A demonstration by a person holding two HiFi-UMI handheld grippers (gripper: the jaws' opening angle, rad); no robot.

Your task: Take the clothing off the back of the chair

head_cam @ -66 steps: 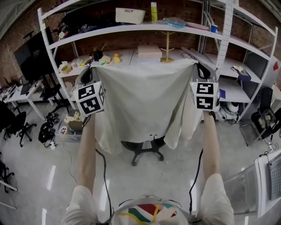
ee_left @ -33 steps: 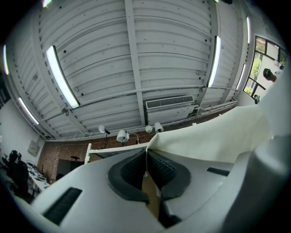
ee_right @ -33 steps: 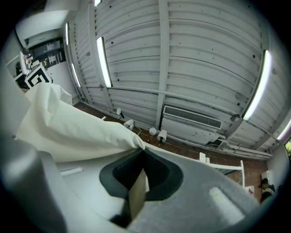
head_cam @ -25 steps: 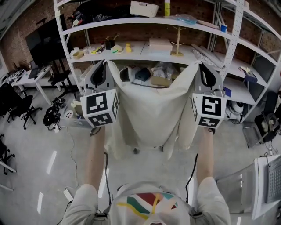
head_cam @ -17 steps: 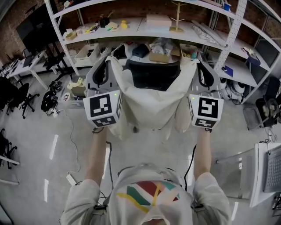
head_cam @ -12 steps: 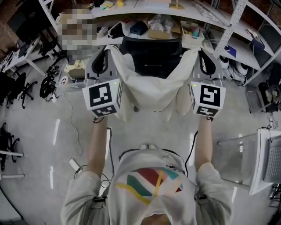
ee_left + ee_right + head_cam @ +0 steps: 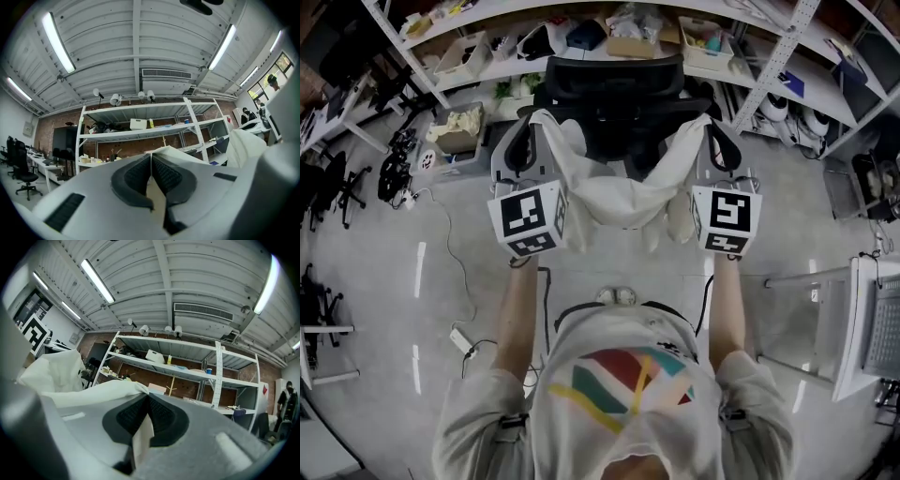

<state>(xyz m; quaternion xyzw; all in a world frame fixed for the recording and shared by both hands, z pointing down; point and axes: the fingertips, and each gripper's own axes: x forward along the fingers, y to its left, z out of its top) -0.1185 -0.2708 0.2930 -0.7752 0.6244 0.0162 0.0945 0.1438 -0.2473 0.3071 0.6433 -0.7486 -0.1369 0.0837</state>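
Cream garment [image 7: 619, 192] hangs slack between our left gripper [image 7: 151, 159] and right gripper [image 7: 146, 401], each clamped tight on a top corner, just in front of the chair [image 7: 614, 82]. It looks lifted clear; next we draw it away, grips firm.

Your left gripper [image 7: 532, 127] and right gripper [image 7: 706, 127] flank the garment [image 7: 619, 192], which hangs between them just in front of the office chair [image 7: 614, 89]; shelving [image 7: 773, 70] stands behind that chair, boxes [image 7: 628, 44] on it.
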